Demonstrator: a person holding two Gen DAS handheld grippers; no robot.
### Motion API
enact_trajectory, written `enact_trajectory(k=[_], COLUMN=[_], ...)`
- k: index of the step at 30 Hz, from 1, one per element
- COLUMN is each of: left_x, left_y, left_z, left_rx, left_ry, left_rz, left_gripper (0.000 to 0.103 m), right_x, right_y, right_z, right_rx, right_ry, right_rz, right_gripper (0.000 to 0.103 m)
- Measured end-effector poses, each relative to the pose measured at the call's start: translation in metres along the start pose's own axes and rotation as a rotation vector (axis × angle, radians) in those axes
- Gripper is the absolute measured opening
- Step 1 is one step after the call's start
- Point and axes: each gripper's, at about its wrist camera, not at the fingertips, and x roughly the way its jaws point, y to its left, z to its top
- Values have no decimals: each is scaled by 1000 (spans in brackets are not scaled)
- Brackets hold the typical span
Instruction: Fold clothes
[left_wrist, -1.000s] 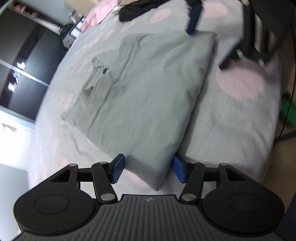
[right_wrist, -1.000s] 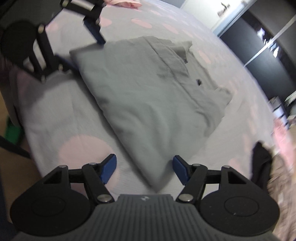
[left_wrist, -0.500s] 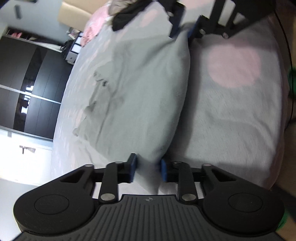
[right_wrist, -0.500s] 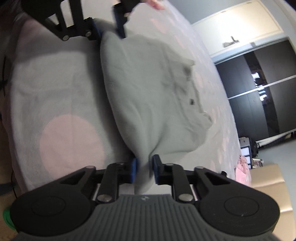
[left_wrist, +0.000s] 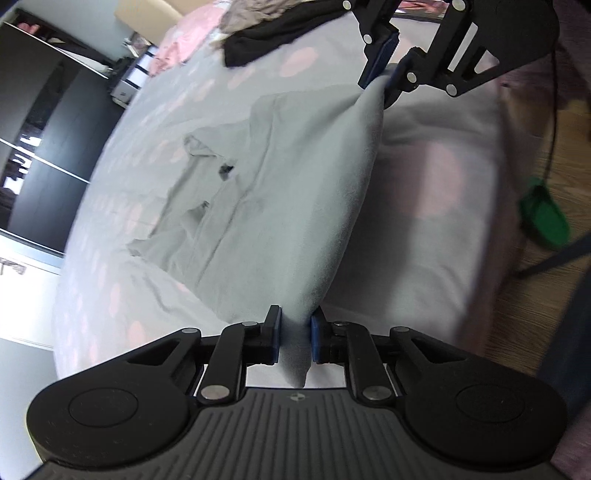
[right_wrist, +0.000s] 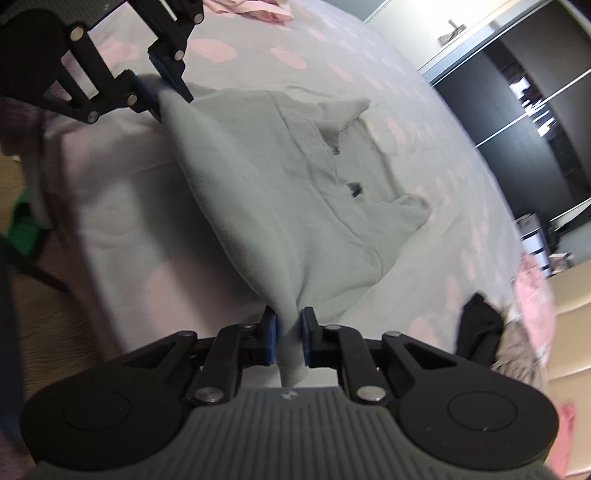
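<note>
Both claws have just closed: left gripper (left_wrist: 294, 338) and right gripper (right_wrist: 287, 341) each clamp a near corner of the pale grey-green cotton shirt (left_wrist: 280, 192), whose collar lies on the pink-spotted bedspread (left_wrist: 436, 206) beyond its raised hem.

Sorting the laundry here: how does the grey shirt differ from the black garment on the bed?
The grey shirt is pale and spread out, its near edge lifted; the black garment is dark, bunched and lying untouched. The shirt is pinched by the left gripper and right gripper; the black one is not. Both are on the bed.
</note>
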Motion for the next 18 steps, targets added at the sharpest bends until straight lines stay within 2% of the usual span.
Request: enact_trajectory(k=[6, 10, 14, 18], left_x=[15, 21, 16, 1], left_y=[-6, -2, 17, 45], left_z=[-6, -13, -16, -24], left_rx=[-17, -47, -147, -298], left_ry=[42, 86, 95, 63], left_rz=[-87, -151, -208, -282], left_gripper=[14, 22, 24, 24], right_x=[15, 22, 20, 13], right_y=[8, 4, -6, -16], right_z=[-6, -12, -19, -19], right_rx=[14, 54, 129, 186], right_ry=[58, 117, 149, 166], right_rz=[92, 125, 121, 95], right_gripper=[19, 29, 33, 37])
